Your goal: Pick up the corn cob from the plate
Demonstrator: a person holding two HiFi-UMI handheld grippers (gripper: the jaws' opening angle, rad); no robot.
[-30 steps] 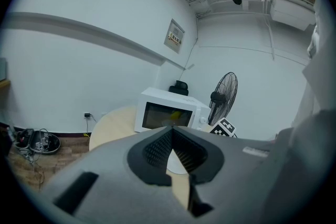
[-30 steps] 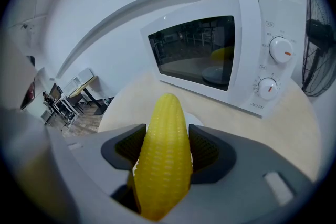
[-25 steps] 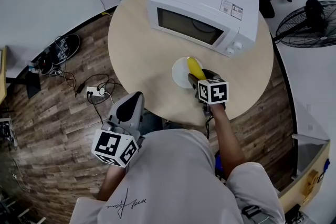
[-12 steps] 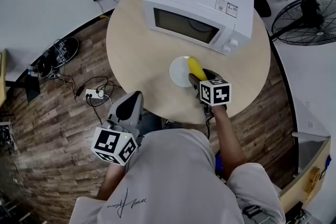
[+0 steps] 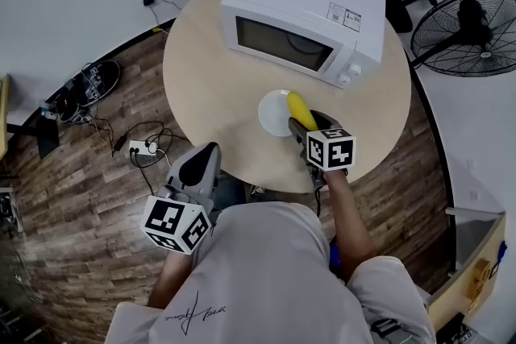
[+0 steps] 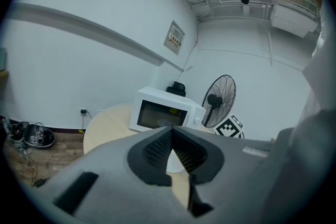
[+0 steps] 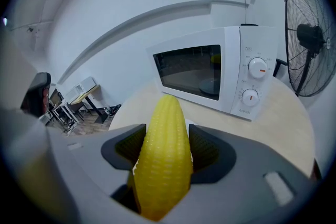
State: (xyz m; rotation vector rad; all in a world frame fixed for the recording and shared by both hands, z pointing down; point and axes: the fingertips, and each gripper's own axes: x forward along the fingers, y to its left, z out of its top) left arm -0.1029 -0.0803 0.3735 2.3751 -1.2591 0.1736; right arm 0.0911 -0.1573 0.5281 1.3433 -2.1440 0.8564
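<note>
My right hand-held gripper (image 5: 301,123) was shut on the corn (image 5: 297,106). In the right gripper view the two jaws pressed on the fat yellow cob from both sides, and its tip stuck out past them, up toward the microwave (image 7: 215,68). From the head view the corn sat in the middle of the frame, over the right edge of the white plate (image 5: 270,113). I could not tell if the corn was touching the plate or just above it.

The plate was on the round worktop (image 5: 205,76), just in front of the microwave. The microwave door was closed, and its two knobs were on the right side.

My left hand-held gripper (image 5: 196,167) was at the lower left of the head view, off the near edge of the worktop and well apart from the plate. In the left gripper view its jaws were together at the tips, with nothing between them. It pointed toward the microwave.

A black fan (image 5: 463,20) stood on the floor at the upper right of the head view. Some cables (image 5: 145,142) lay on the wood floor at the left.
</note>
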